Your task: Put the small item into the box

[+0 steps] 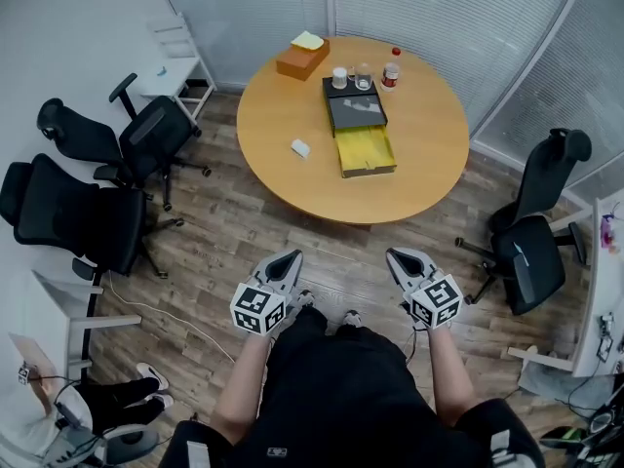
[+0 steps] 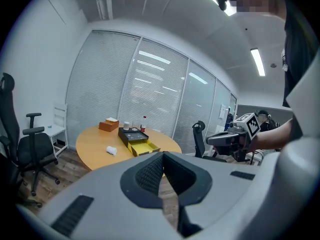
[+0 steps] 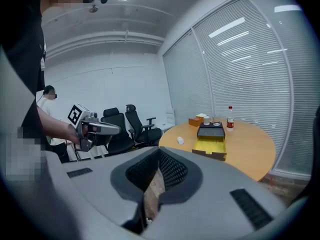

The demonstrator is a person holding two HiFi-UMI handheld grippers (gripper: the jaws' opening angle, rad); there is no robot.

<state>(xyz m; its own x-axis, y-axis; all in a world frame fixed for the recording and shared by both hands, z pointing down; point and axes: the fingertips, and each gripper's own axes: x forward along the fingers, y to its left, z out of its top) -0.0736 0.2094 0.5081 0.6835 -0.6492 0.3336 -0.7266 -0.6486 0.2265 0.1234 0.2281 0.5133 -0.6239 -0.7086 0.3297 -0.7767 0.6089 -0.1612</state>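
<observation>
**Both grippers closed and empty, well back from the table**

The person stands on the wooden floor (image 1: 244,232), well apart from the round table (image 1: 429,164), with one gripper in each hand. The left gripper (image 1: 288,259) has its jaws pressed together with nothing between them. In its own view the two ribbed pads meet in a thin seam. The right gripper (image 1: 402,257) is the same, with its jaws together and nothing held. The two are side by side, apart from each other, and both point toward the table.

The small item (image 1: 300,148) is a white lump. It lies on the bare tabletop on the left part of the table, near the box but not touching it. The box (image 1: 366,151) is open. Its yellow tray is the end nearer the person, and a black part (image 1: 355,113) meets the tray's far end. Just beyond the black part stand two cups (image 1: 339,77) and a bottle (image 1: 392,68) with a red cap. An orange-brown carton (image 1: 300,60) with a yellow pad on top sits near the table's far left edge.

Black office chairs (image 1: 146,135) stand on the floor to the left of the table, and another chair (image 1: 531,252) stands to the right. A white stand (image 1: 180,61) is by the far left wall.
</observation>
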